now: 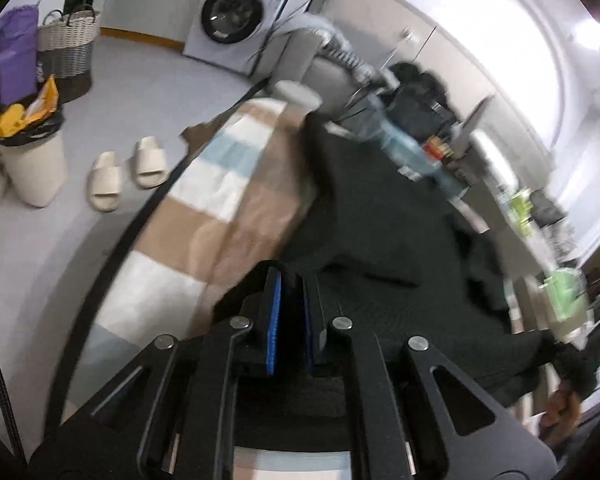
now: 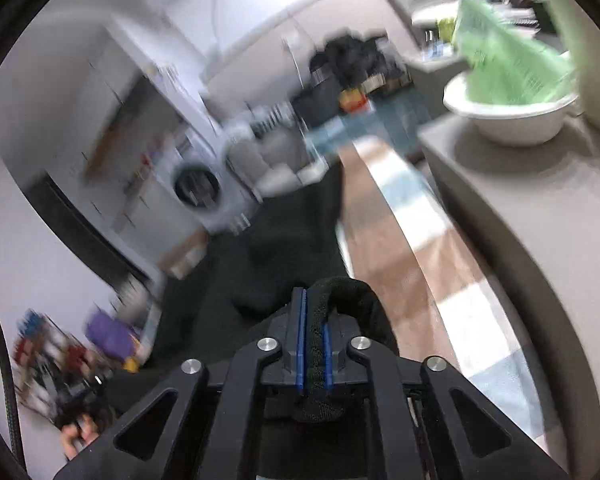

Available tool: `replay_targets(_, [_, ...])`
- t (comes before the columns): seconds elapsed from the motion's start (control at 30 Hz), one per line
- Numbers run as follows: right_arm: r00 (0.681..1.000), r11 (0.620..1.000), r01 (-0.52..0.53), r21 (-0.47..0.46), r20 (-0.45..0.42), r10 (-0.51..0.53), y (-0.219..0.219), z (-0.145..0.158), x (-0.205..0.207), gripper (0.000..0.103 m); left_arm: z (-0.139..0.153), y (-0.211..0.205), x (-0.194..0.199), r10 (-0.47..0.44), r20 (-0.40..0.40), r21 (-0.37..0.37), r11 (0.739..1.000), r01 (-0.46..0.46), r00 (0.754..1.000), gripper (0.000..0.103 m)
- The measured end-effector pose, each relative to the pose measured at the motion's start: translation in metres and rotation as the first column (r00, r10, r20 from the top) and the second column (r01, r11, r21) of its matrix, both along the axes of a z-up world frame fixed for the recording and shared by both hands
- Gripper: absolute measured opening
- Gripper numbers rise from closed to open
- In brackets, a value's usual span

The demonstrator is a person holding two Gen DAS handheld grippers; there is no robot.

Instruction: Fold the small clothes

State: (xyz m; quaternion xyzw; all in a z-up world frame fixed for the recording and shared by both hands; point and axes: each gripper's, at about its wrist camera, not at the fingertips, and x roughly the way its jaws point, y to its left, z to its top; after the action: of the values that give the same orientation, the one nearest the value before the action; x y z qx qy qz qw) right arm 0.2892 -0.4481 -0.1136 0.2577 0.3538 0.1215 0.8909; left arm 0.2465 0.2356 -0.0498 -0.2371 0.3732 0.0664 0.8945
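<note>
Right wrist: tool (image 2: 314, 344) pinching black garment (image 2: 284, 240)

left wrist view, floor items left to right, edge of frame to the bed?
purple bag → woven basket → white bin with the black liner → pair of cream slippers → checked blanket on the bed, then the dark garment.

- Right wrist view: washing machine (image 2: 198, 190), shelving and floor clutter (image 2: 56, 356) smeared beyond identification.
- Left wrist view: countertop items (image 1: 440, 148) blurred.
- Dark garment (image 1: 380, 240): type indeterminable; lower portion hidden behind gripper bodies.
</note>
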Motion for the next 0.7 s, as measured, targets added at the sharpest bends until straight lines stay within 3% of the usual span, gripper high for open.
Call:
replay_targets(0.07, [0.997, 0.998, 0.020, -0.062, -0.069, -0.025, -0.001, -0.007, 0.006, 0.022, -0.006, 0.003, -0.002, 0.023, -0.020, 0.026, 0.999, -0.023, 1.000, 0.029])
replay_targets(0.13, [0.996, 0.995, 0.049, -0.083, -0.073, -0.055, -0.010, -0.011, 0.001, 0.048, -0.009, 0.010, -0.013, 0.056, -0.013, 0.024, 0.998, -0.056, 0.998, 0.054])
replay_targets(0.4, [0.992, 0.999, -0.026, -0.028, -0.121, 0.022, -0.040, -0.028, -0.030, 0.050, -0.032, 0.006, -0.054, -0.003, -0.073, 0.012, 1.000, 0.004, 0.997, 0.056])
replay_targets(0.5, [0.988, 0.995, -0.093, -0.046, -0.128, 0.086, -0.030, -0.031, -0.042, 0.050, -0.036, -0.008, -0.068, -0.045, -0.095, 0.028, 0.998, 0.048, 0.994, 0.056])
replay_targets(0.7, [0.975, 0.979, -0.191, -0.071, -0.134, 0.180, -0.005, -0.036, -0.042, 0.050, -0.041, -0.020, -0.061, -0.048, -0.117, 0.066, 0.996, 0.056, 0.992, 0.057])
